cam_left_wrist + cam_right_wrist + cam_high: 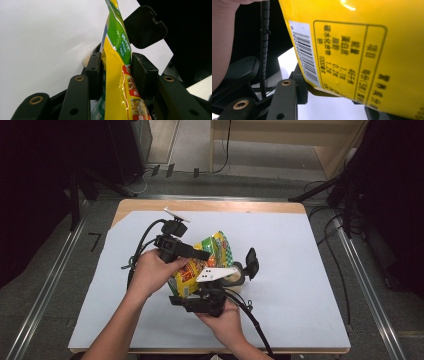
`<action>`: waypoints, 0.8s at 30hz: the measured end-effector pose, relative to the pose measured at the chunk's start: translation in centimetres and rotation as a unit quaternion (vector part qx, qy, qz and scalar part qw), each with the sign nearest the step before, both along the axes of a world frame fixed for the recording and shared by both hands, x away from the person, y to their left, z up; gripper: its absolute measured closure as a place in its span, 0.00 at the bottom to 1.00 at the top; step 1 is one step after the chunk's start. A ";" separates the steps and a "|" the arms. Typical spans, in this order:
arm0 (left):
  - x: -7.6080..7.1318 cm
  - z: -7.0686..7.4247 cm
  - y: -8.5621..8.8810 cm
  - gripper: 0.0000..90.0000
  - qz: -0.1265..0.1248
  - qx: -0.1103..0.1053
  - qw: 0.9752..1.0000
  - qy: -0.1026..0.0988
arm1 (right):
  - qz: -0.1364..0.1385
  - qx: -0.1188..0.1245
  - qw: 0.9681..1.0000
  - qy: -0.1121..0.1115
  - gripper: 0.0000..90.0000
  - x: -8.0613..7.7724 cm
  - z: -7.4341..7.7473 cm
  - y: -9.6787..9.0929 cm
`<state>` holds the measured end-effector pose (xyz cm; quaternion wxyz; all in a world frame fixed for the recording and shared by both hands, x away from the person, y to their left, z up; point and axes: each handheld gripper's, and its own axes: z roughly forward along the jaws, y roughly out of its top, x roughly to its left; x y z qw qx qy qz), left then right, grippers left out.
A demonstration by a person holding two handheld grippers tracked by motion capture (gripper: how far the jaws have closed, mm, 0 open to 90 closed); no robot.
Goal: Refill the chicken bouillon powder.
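Yellow-and-green snack packet [202, 265] held clear above the white tabletop [300, 270] near its middle, left claw [116, 72] clamped on one edge and right claw [329, 96] gripping the near edge, apparently to steady it for tearing open.

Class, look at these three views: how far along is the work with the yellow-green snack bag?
Done: the snack bag is off the white table cover, with the left hand-held gripper clamped on one edge. In hand: the right hand-held gripper has the barcode end between its jaws, though its contact is unclear. Left: the bag looks unopened, so pulling it apart probably remains.
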<state>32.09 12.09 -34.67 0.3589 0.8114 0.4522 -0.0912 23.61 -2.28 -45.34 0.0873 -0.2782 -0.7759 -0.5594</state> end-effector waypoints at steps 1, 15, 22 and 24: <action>0.0 0.0 0.0 0.70 -0.001 0.001 1.000 -0.001 | 0.000 0.000 1.000 0.000 0.67 0.0 0.0 0.0; -0.1 0.1 -0.1 0.70 -0.003 0.003 1.000 -0.010 | -0.003 0.001 1.000 -0.002 0.67 0.0 -0.1 0.0; -0.2 0.2 -0.2 0.70 -0.003 0.002 1.000 -0.014 | -0.003 0.002 1.000 -0.002 0.67 0.0 0.0 -0.1; -0.2 0.1 -0.2 0.70 -0.003 0.003 1.000 -0.013 | -0.003 0.003 1.000 -0.001 0.67 0.0 0.0 -0.1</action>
